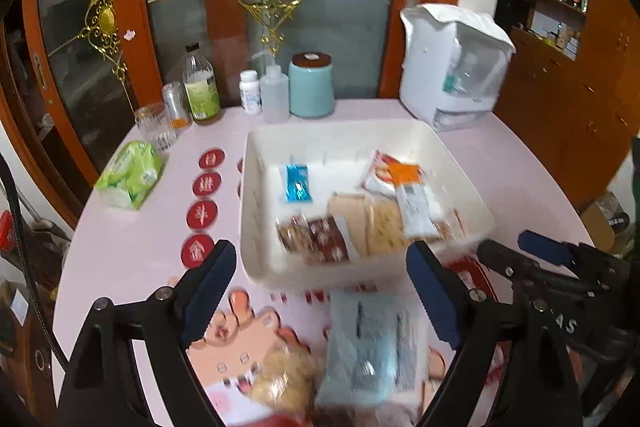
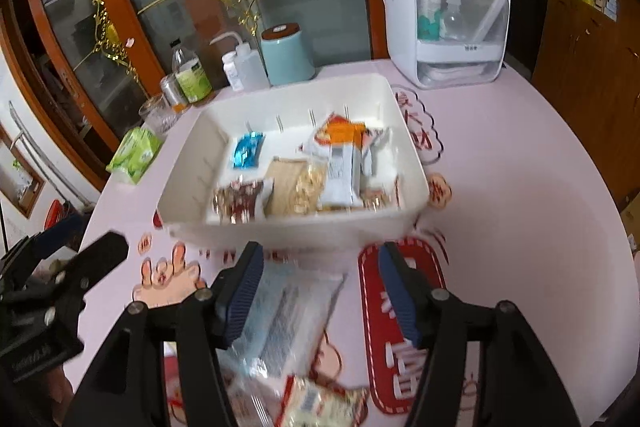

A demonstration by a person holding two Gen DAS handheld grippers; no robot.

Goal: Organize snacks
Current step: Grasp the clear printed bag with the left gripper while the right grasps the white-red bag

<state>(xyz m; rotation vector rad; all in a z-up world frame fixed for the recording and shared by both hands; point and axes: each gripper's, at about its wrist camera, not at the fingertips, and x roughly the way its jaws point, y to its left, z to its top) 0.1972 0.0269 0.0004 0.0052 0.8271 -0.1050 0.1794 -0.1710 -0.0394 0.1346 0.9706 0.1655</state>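
Tabletop snacks (image 1: 368, 343) blurred, perhaps wrapped.

Left tongs (image 1: 320, 299), right tongs (image 2: 320, 295): black arms, blue ribbed pads, silver screws.

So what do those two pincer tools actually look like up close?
Both are alike: the left gripper and right gripper have angular black plastic linkage arms with silver rivets. Their fingers carry ribbed dark-blue pads. Faint white lettering marks the bodies, and a black cable hangs beside the left one.
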